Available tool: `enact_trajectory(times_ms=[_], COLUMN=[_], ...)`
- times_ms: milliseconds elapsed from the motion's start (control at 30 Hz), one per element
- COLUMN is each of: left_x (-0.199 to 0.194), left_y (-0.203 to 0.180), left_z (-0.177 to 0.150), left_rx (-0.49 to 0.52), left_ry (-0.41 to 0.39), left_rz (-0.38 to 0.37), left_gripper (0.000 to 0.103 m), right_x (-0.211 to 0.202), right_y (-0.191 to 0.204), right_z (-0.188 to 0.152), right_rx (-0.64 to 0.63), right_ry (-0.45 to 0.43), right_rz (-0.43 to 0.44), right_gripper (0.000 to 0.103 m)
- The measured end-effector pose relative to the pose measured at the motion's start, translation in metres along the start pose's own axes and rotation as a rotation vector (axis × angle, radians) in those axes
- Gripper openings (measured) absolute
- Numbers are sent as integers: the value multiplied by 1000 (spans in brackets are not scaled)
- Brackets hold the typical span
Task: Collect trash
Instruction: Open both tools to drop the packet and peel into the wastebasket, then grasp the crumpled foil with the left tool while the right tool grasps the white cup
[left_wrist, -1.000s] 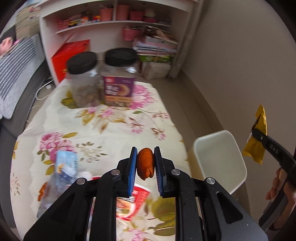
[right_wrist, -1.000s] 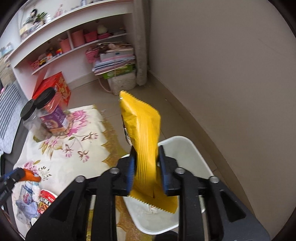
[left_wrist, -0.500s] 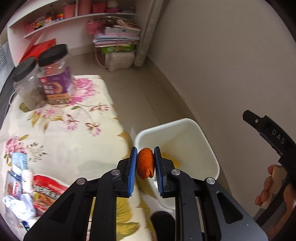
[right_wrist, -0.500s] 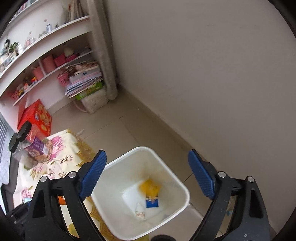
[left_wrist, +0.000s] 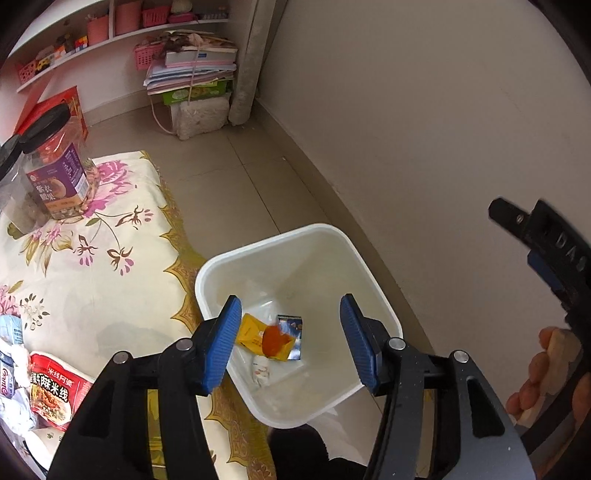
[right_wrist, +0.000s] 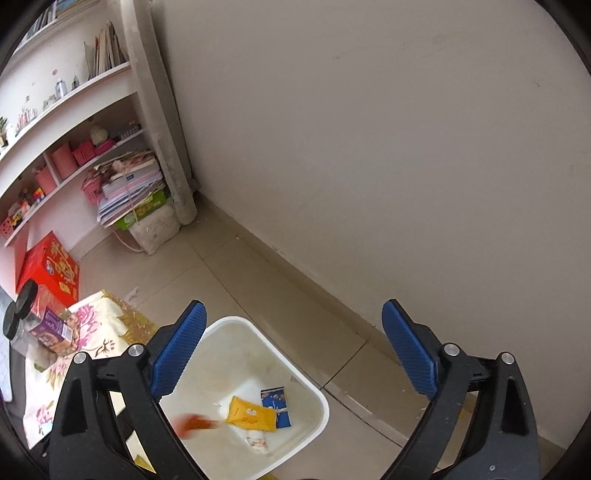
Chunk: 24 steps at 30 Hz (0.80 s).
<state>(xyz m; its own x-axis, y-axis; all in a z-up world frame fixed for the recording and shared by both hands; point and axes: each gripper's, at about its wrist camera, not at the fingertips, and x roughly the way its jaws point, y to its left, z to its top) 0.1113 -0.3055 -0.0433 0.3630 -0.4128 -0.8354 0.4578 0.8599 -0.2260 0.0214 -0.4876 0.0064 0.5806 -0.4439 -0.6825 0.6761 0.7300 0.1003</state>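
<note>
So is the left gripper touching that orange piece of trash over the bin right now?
Apart. In the left wrist view the left gripper is opening, and the blurred orange piece sits clear of both pads, inside the white bin.

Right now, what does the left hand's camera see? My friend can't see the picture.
The left gripper, jaws opening, hangs over a white bin as an orange scrap drops inside, above a yellow packet and a blue wrapper. Beside the bin lies a flowered cloth with jars.
</note>
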Motion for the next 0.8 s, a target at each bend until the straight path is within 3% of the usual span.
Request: enact_trajectory(times_ms=[367, 800], left_x=[-11, -41], left_y=[4, 28], left_z=[-13, -47], left_rx=[36, 159], left_ry=[-23, -131], left_rz=[118, 426], left_gripper=[75, 84], right_x=[-10, -23], right_y=[13, 65], right_z=[-8, -28], right_rx=[-53, -198], right_ry=[-28, -46], right_rz=[1, 43], right_gripper=[96, 96])
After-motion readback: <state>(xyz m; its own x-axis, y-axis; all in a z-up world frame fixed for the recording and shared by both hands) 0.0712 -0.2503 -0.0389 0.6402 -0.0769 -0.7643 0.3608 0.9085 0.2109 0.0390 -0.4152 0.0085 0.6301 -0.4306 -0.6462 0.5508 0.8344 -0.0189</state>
